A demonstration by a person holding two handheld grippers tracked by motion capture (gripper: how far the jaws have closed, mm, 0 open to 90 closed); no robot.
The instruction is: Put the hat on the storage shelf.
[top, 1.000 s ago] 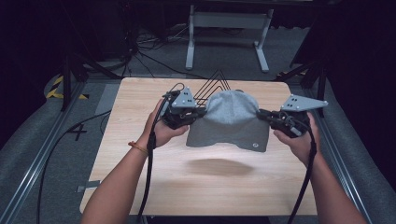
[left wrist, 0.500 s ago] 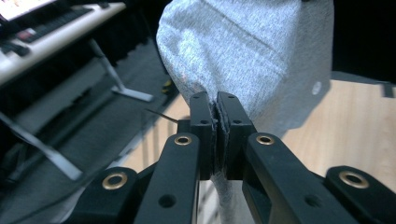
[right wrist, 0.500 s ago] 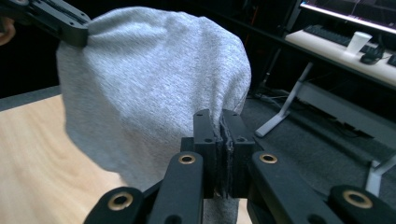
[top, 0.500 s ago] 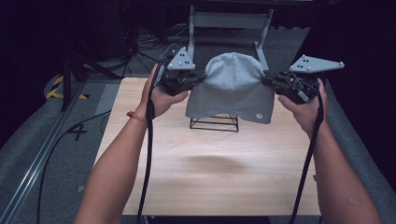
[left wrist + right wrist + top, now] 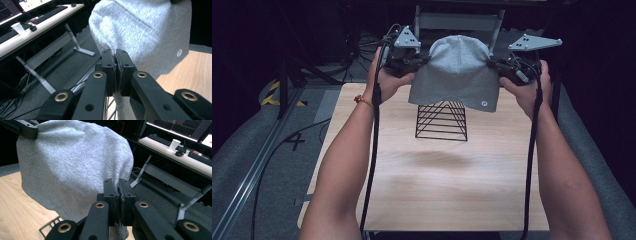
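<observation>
High view: the grey knit beanie point(image 5: 455, 75) hangs in the air between the left gripper point(image 5: 421, 62) and right gripper point(image 5: 495, 64), above a black wire pyramid rack point(image 5: 442, 120) on the wooden table point(image 5: 432, 185). Left gripper view: jaws pinch the soft fabric edge (small round logo visible). Right gripper view: jaws likewise clamp the heathered cloth.

Beanie point(image 5: 455, 70) slung between left hand-held gripper point(image 5: 421, 62) and right hand-held gripper point(image 5: 494, 65), above wire stand point(image 5: 441, 120) on bench point(image 5: 437, 185).

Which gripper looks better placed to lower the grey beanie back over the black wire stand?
Neither clearly: the left gripper and right gripper each clamp one side of the grey knit beanie, level, above the black wire pyramid stand. Both should lower together.
</observation>
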